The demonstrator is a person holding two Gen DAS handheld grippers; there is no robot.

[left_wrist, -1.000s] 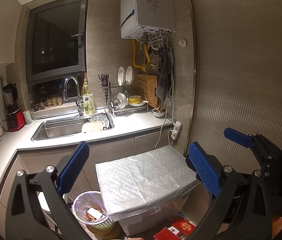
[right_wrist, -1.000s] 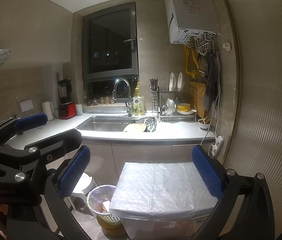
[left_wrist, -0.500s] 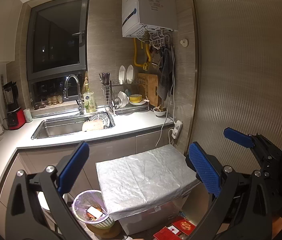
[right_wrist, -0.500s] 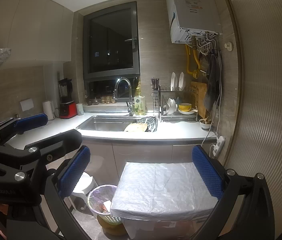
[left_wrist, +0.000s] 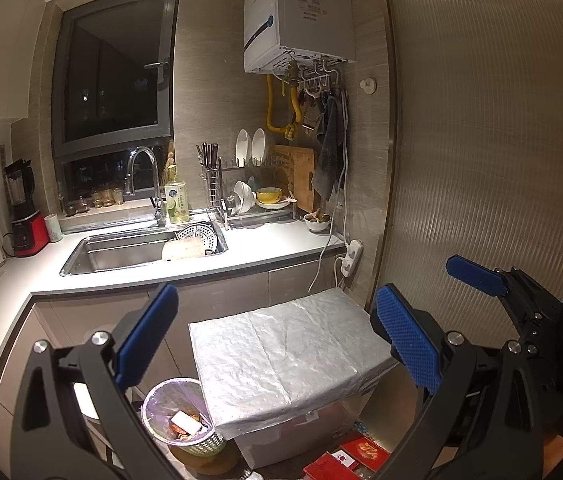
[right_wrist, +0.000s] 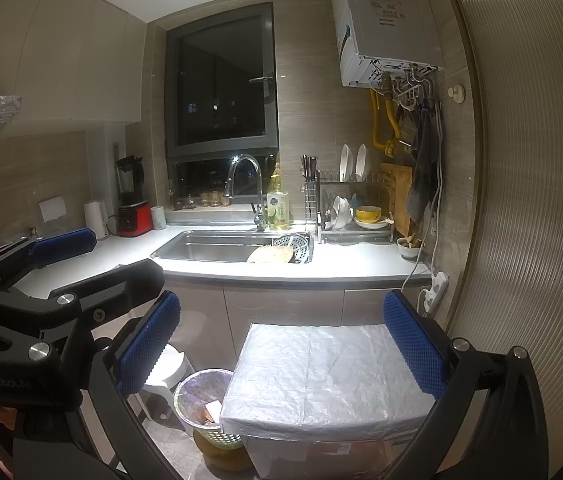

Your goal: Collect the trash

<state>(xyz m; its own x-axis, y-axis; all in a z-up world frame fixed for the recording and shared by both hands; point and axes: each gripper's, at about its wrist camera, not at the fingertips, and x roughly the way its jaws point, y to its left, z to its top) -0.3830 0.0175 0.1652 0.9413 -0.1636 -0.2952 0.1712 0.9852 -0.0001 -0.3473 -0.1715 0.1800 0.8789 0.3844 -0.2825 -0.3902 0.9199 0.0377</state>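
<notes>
A round waste basket [left_wrist: 179, 420] lined with a clear bag stands on the floor and holds scraps of trash; in the right wrist view the waste basket [right_wrist: 201, 404] shows beside the foil-covered box. My left gripper [left_wrist: 277, 344] is open and empty, high above the floor. My right gripper [right_wrist: 281, 348] is open too, with nothing between its blue pads. The right gripper's pad [left_wrist: 475, 276] pokes into the left wrist view at right. The left gripper's pad [right_wrist: 65, 242] shows at the left of the right wrist view. Neither gripper touches anything.
A box draped in silver foil [left_wrist: 285, 356] stands by the basket, red packets [left_wrist: 345, 458] on the floor near it. The counter [left_wrist: 265, 248] carries a sink [left_wrist: 133, 248], dish rack [left_wrist: 257, 196], red blender [left_wrist: 23, 216] and bowl [left_wrist: 317, 220]. A white stool [right_wrist: 167, 368] stands left of the basket.
Both views have shifted very slightly; the grippers stay open and empty, and nothing in the kitchen has moved.
</notes>
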